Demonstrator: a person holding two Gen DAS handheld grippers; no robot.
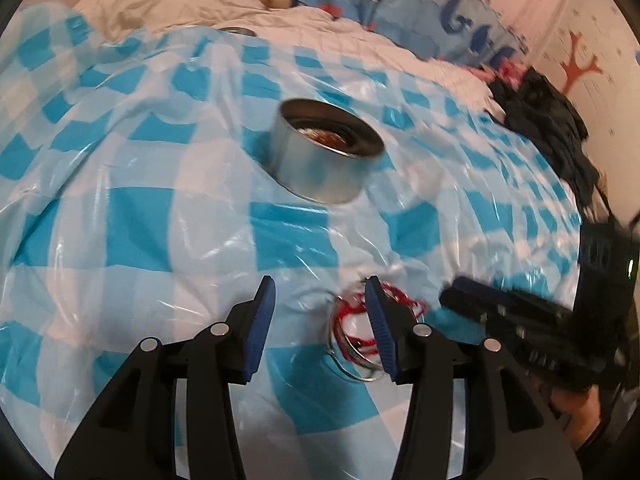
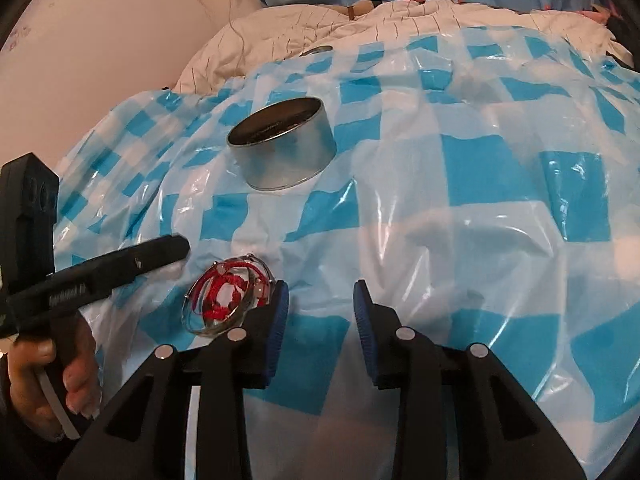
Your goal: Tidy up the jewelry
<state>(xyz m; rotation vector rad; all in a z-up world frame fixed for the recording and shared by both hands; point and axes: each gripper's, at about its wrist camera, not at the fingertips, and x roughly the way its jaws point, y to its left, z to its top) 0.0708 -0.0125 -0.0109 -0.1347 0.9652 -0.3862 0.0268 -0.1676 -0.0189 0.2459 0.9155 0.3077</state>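
Left wrist camera: sits behind its own fingers, tilted steeply down, close over the near edge of the checked plastic sheet (image 1: 140, 220). Right wrist camera: same downward tilt, just as close. Both face the far pillows. Shared: metal tin (image 1: 326, 152) mid-sheet and the clear ring with red thread (image 1: 360, 328).

It's all set up on a bed with a rumpled white duvet (image 2: 304, 36), half covered by a shiny blue-and-white checked plastic sheet (image 2: 460, 216). Blue cartoon pillows (image 1: 452, 12) sit against a pale pinkish wall (image 2: 104, 40).
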